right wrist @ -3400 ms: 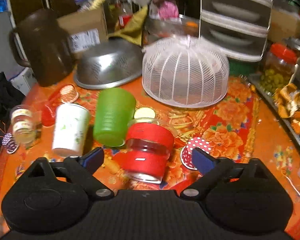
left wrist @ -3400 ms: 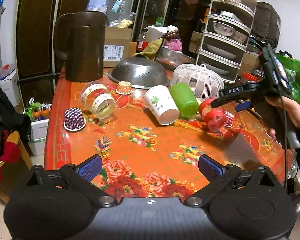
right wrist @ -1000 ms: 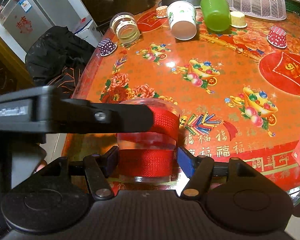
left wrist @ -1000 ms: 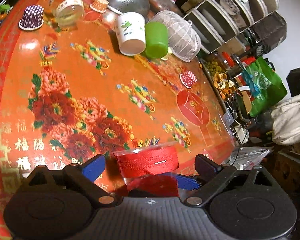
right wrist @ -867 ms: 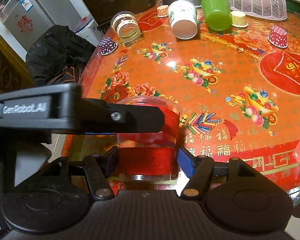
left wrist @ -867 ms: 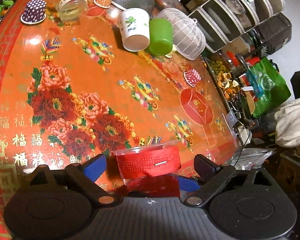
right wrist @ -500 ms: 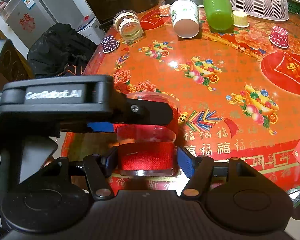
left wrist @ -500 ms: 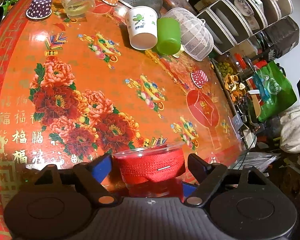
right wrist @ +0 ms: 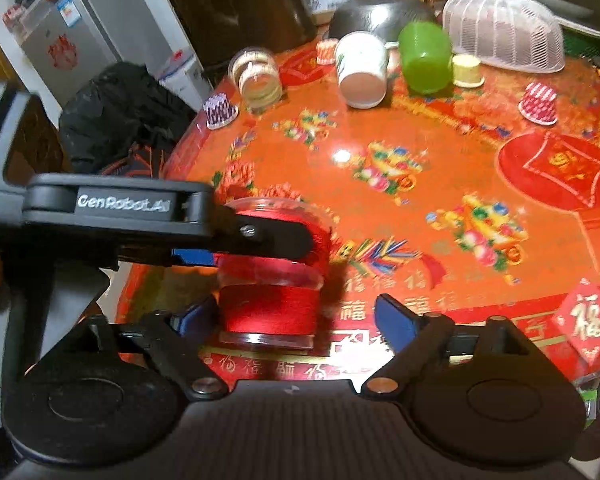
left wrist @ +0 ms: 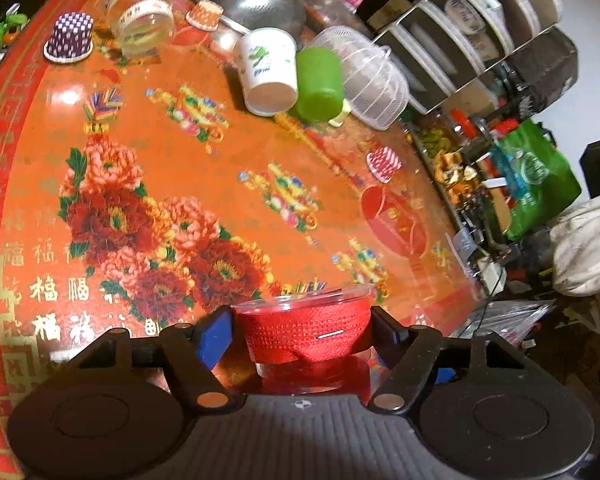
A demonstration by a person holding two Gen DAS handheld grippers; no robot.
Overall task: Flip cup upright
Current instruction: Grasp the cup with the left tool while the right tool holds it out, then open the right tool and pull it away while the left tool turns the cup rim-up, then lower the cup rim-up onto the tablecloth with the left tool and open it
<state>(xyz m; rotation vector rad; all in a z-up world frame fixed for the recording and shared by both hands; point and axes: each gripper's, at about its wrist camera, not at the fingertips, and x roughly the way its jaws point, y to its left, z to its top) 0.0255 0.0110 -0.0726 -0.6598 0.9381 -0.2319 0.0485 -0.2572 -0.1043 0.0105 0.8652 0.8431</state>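
The red-wrapped cup [right wrist: 270, 276] stands upright, mouth up, at the desk [right wrist: 440, 152] edge. The left gripper [left wrist: 302, 330] pinches its upper band; the right gripper [right wrist: 300, 320], spread, flanks its base without touching.

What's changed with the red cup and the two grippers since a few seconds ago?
The red-wrapped cup has moved from lying on its side by the green cup to standing rim-up at the table's near edge. The right gripper, clamped on it a second ago, has opened. The left gripper has narrowed around the rim. The other cups stayed put.
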